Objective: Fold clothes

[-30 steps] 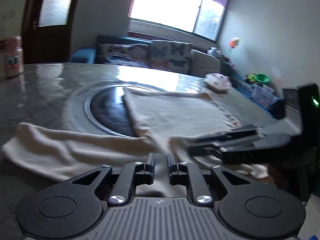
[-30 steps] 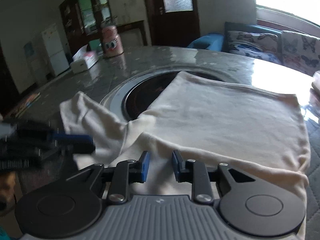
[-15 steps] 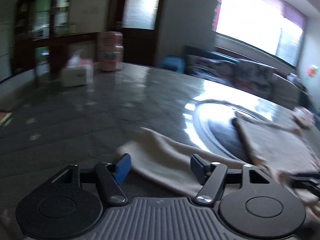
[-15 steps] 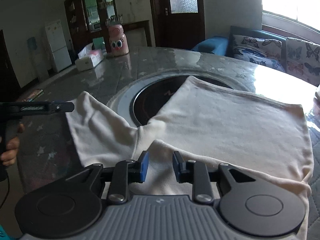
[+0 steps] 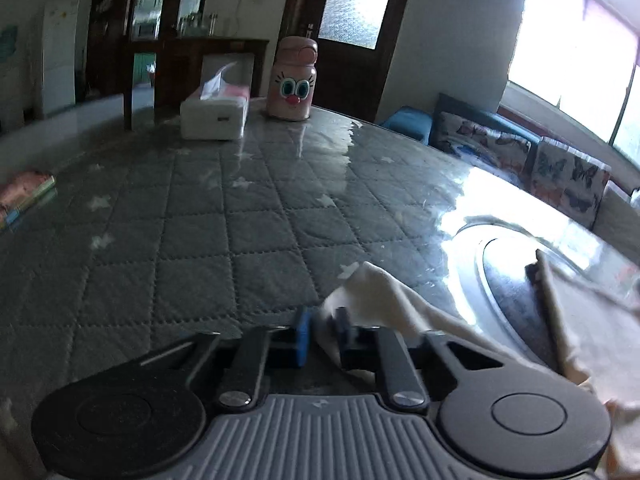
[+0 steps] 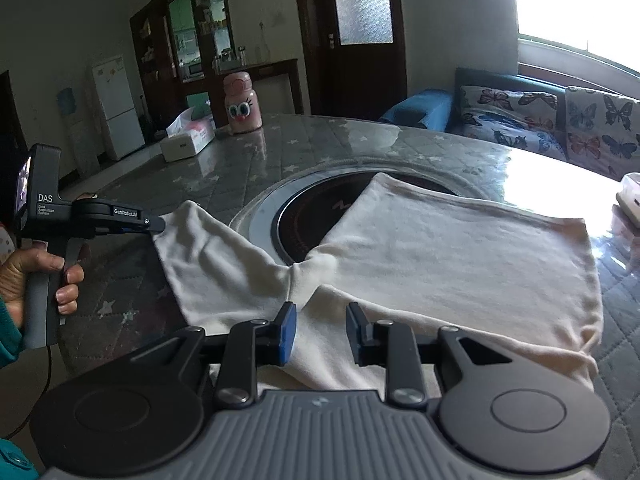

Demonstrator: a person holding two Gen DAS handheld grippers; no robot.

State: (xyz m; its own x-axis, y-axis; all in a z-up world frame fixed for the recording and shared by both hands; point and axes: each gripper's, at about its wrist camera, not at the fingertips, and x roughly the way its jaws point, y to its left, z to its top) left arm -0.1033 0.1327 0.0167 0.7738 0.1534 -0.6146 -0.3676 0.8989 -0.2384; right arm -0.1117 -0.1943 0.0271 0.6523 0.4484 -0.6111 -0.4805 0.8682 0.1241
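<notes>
A cream long-sleeved garment (image 6: 440, 248) lies flat over the round black inset (image 6: 312, 220) of the quilted grey table (image 5: 200, 220). Its sleeve (image 6: 216, 256) stretches out to the left. A person's hand (image 6: 24, 272) holds my left gripper (image 6: 158, 224) at the sleeve's far end. In the left wrist view the left gripper (image 5: 322, 332) has the sleeve end (image 5: 384, 292) between its jaws, which are closing and pinch it. My right gripper (image 6: 320, 332) hovers over the garment's near edge, its jaws a little apart and the cloth flat beneath them.
A white tissue box (image 5: 214, 118) and a pink jar with cartoon eyes (image 5: 292, 80) stand at the table's far side. A book (image 5: 24, 192) lies at the left edge. A white box (image 6: 630, 196) sits at the right edge. Butterfly cushions line a sofa behind.
The left gripper swung away from the garment's middle to the sleeve's far end, opened wide, then closed over the sleeve end. The right gripper rose slightly and kept its jaws as they were.
</notes>
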